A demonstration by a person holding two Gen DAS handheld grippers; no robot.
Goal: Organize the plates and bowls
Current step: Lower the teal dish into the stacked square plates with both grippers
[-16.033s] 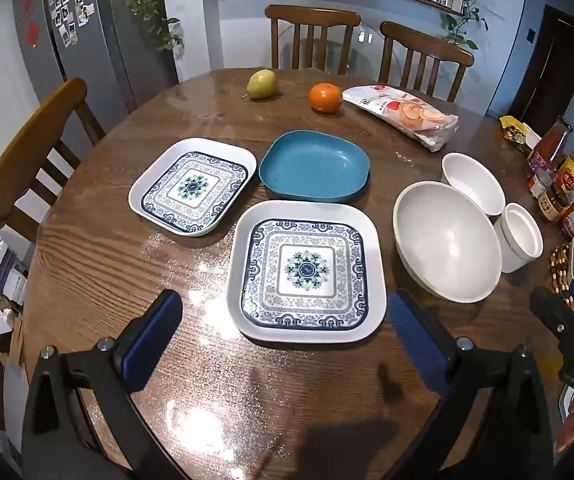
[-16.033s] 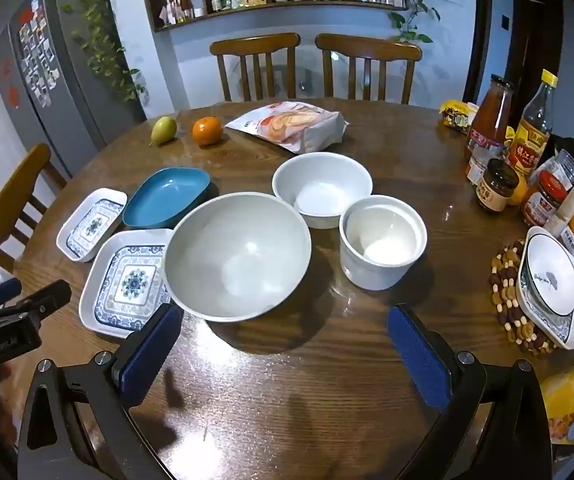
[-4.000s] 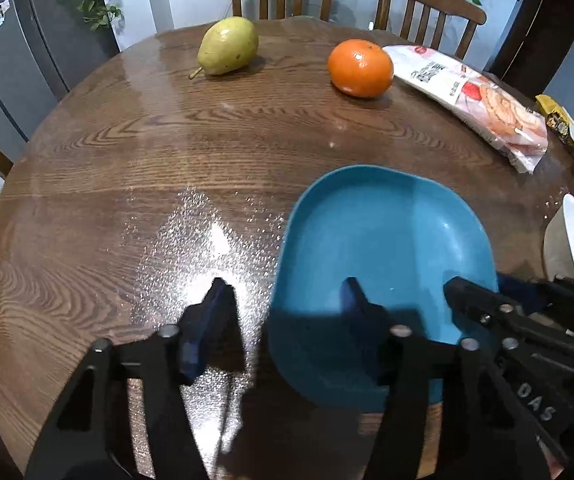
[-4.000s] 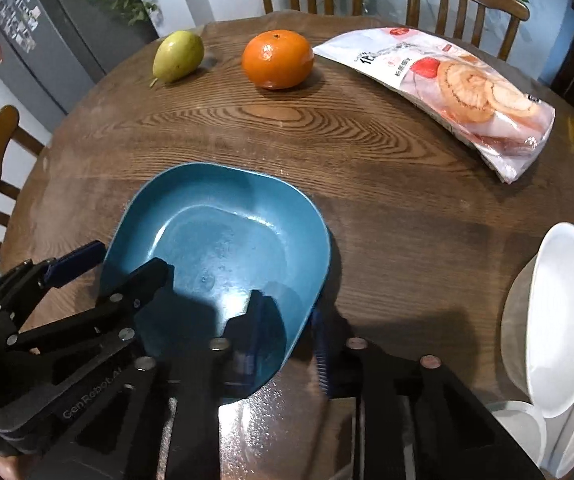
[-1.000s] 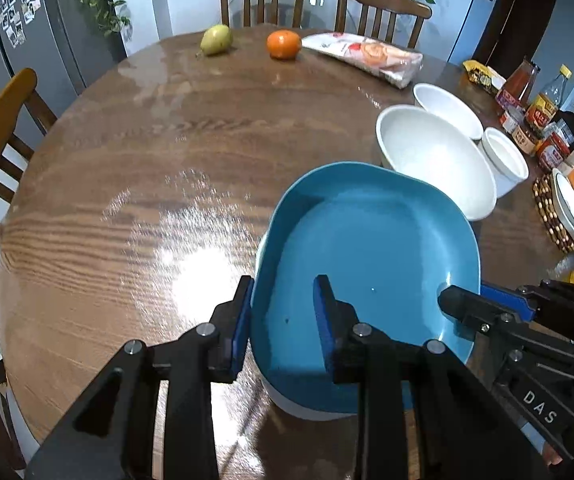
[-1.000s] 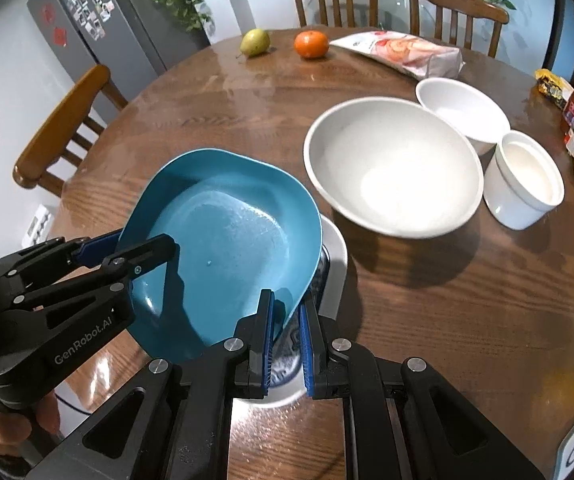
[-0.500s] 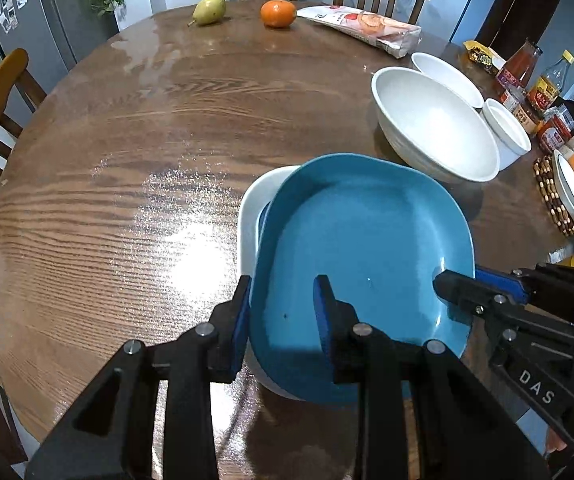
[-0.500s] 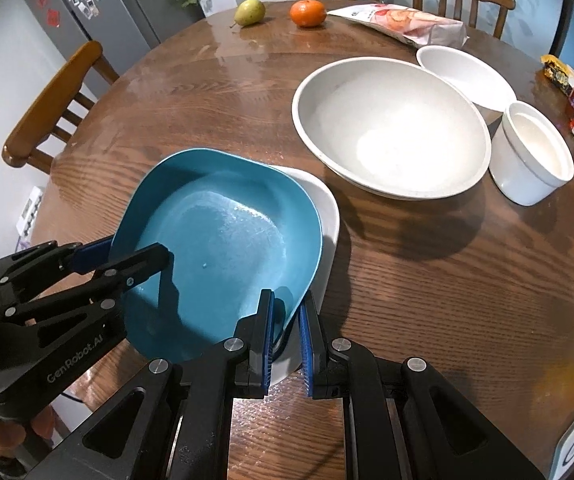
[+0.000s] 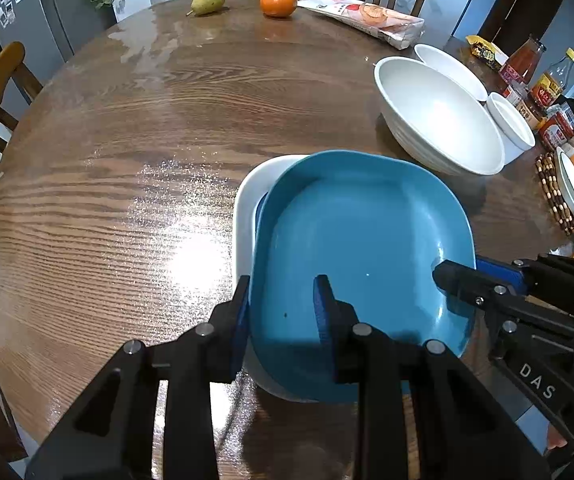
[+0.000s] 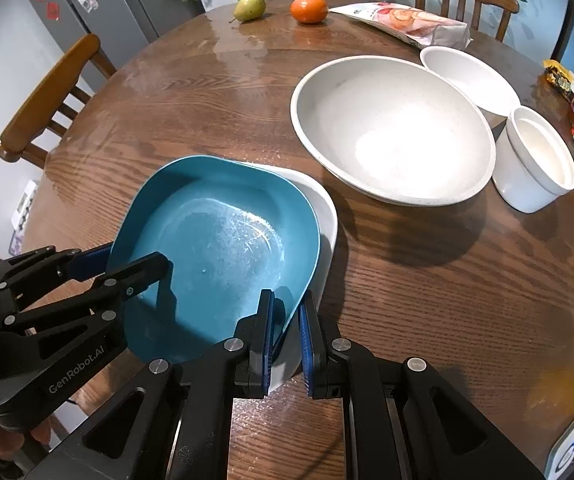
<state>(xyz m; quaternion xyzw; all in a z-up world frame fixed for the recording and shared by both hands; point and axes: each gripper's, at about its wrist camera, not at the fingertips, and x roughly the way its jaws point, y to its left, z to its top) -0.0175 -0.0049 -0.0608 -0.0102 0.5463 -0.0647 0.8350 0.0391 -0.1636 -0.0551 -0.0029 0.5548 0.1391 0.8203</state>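
A blue plate (image 9: 361, 248) sits over a white square plate (image 9: 247, 200), whose rim shows past its left and far edges. My left gripper (image 9: 283, 316) is shut on the blue plate's near-left rim. My right gripper (image 10: 287, 320) is shut on the blue plate (image 10: 215, 248) at its near-right rim, beside the white plate (image 10: 325, 220). Each gripper shows in the other's view, the right one in the left wrist view (image 9: 471, 276) and the left one in the right wrist view (image 10: 127, 264). What lies under the blue plate is hidden.
A large white bowl (image 10: 391, 128), a smaller white bowl (image 10: 471, 76) and a white cup (image 10: 539, 156) stand to the right. A pear (image 10: 249, 6), an orange (image 10: 308, 9) and a snack bag (image 10: 403, 20) lie at the far edge. Bottles and jars (image 9: 535, 80) crowd the right edge.
Both grippers have lowered the blue plate onto the white plate, and it now sits flatter. Both grips are unchanged.
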